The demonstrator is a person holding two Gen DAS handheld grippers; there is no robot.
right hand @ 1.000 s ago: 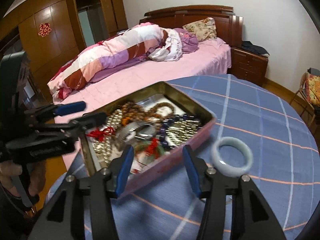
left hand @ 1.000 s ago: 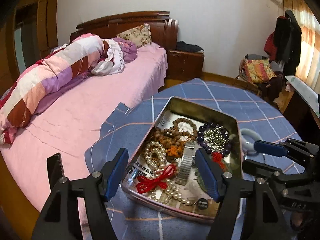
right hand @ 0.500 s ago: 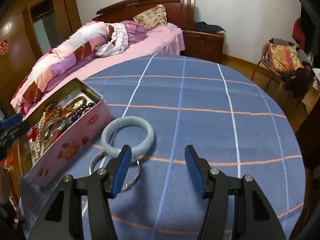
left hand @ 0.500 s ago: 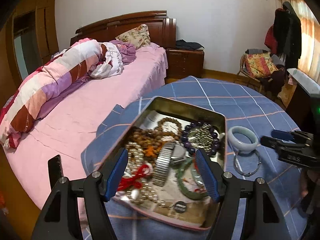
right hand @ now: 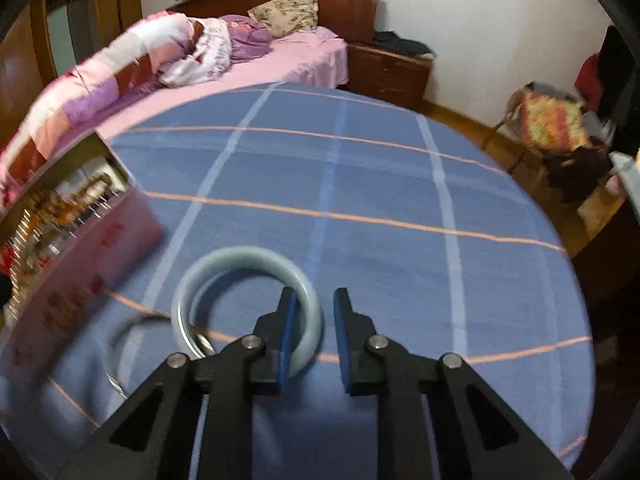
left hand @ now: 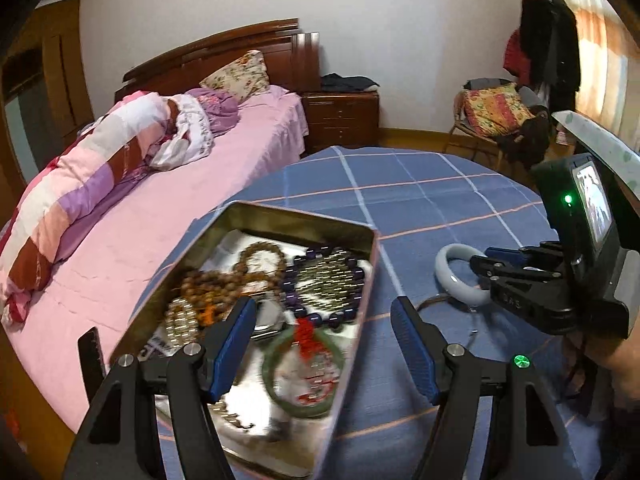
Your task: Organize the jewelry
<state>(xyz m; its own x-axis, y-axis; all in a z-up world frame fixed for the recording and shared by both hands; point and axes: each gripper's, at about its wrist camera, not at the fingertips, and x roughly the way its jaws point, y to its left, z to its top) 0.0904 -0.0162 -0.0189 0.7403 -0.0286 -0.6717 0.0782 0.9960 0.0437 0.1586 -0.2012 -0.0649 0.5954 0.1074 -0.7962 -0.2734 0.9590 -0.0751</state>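
The pale bangle lies flat on the blue checked tablecloth, just right of the open tin of jewelry, with a thin wire bangle half under it at its 7 o'clock side. A second ago we had our right gripper spread wide over the tin; now we see it swung out over the cloth, with one finger inside the pale ring and the other outside, straddling the band at about 4 o'clock. Its jaws are closing, the band between them. The inner pad sits against the ring, while the outer pad stands apart from it, so we judge the grasp not yet made.

Our left gripper has drifted sideways too: its released, wide-apart fingers now frame the tin's right wall, not its middle, and hold nothing. The beads, pearls and green bangle lie heaped in the tin at 10 o'clock from the pale ring.

For the sorting, we read this as the pale bangle being the piece picked next.
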